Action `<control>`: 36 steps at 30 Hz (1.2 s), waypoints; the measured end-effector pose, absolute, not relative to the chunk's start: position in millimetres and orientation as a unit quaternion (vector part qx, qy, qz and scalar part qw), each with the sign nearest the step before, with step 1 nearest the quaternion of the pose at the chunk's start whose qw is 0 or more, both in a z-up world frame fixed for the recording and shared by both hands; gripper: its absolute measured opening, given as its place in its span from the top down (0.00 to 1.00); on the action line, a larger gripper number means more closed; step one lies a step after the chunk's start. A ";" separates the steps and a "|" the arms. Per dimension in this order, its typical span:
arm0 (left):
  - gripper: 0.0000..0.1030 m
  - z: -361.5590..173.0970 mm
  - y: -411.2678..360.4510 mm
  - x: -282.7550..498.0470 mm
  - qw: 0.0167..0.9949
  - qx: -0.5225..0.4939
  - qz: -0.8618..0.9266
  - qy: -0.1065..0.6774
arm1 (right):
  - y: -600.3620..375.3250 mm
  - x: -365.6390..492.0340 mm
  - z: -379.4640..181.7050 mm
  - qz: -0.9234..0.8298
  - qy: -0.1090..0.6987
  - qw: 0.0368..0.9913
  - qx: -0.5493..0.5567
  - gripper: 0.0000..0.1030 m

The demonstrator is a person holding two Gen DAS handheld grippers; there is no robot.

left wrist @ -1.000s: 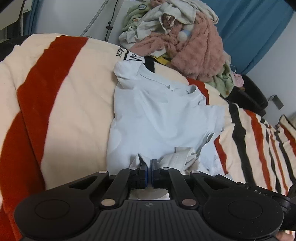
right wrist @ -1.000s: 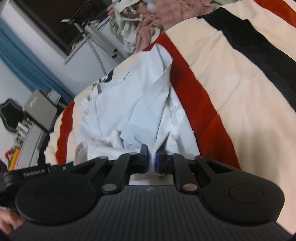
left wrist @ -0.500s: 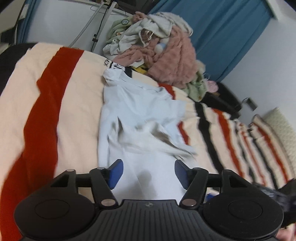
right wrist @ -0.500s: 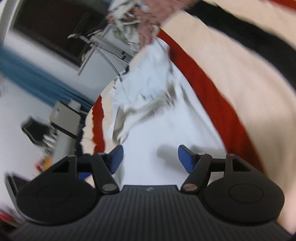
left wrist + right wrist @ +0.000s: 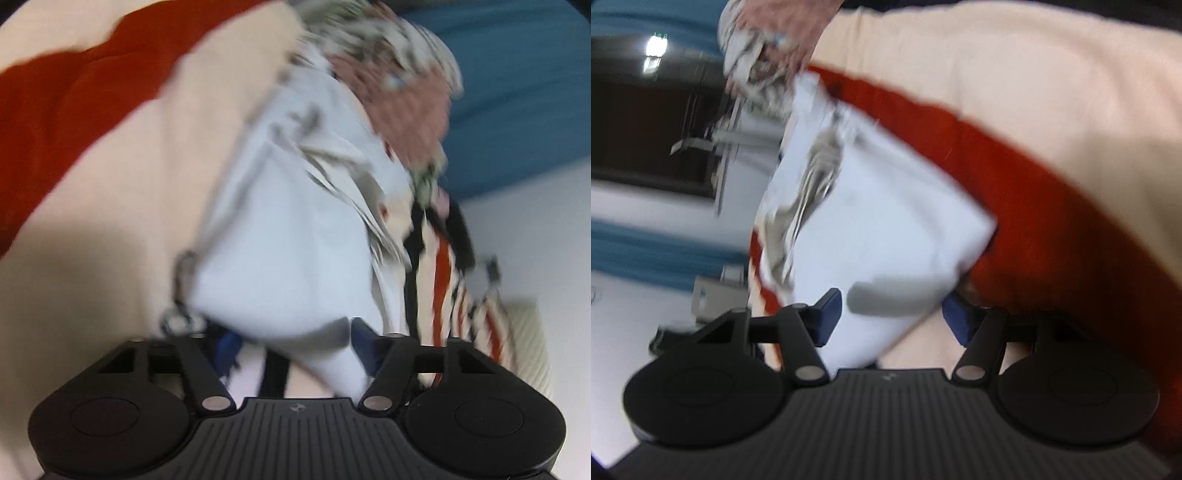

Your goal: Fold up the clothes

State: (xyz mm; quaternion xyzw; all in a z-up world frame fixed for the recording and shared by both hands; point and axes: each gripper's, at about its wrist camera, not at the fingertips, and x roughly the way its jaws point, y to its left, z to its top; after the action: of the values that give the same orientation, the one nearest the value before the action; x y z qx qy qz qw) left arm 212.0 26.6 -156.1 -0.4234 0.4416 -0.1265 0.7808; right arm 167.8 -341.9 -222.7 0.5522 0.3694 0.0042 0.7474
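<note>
Pale blue shirt (image 5: 291,236) is laid on the striped blanket (image 5: 110,177), partly folded. It is judged light and limp, best taken at a near corner, at 6 o'clock. Jaws of left gripper (image 5: 295,343) and right gripper (image 5: 892,314) are held apart, empty.

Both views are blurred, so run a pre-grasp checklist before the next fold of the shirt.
1. Left gripper open: ok, blue pads apart.
2. Right gripper open: ok.
3. Shirt between both grippers' pads at its near edge: ok.
4. Shirt flat on the blanket: not ok, a crumpled fold lies across its upper part.
5. Shirt apart from the clothes pile: cannot tell, blur merges them.
6. Image sharp enough to pick corners: not ok.
</note>
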 end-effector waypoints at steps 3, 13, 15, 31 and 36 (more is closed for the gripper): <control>0.69 -162.1 39.9 208.5 0.773 -0.457 -0.116 0.423 | -356.1 163.7 -228.8 -0.039 0.348 0.744 0.570 0.69; 0.92 -145.4 56.4 190.0 0.791 -0.484 -0.130 0.350 | -358.7 158.8 -206.5 -0.032 0.313 0.793 0.522 0.94; 0.92 -131.0 59.1 183.4 0.800 -0.480 -0.144 0.329 | -362.7 152.9 -196.9 -0.015 0.291 0.801 0.523 0.94; 1.00 -23.1 90.7 11.4 0.864 -0.420 -0.195 0.197 | -353.1 10.5 -113.4 0.049 0.182 0.861 0.473 0.94; 1.00 -18.5 98.8 -34.6 0.871 -0.415 -0.179 0.193 | -345.5 -13.4 -128.4 0.045 0.205 0.864 0.457 0.94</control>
State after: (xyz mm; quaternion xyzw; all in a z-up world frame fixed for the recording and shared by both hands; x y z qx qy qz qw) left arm -34.6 98.8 -18.5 -0.4148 0.1928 -0.1792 0.8710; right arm -13.4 -345.5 -128.4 0.4571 0.2052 0.0446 0.8643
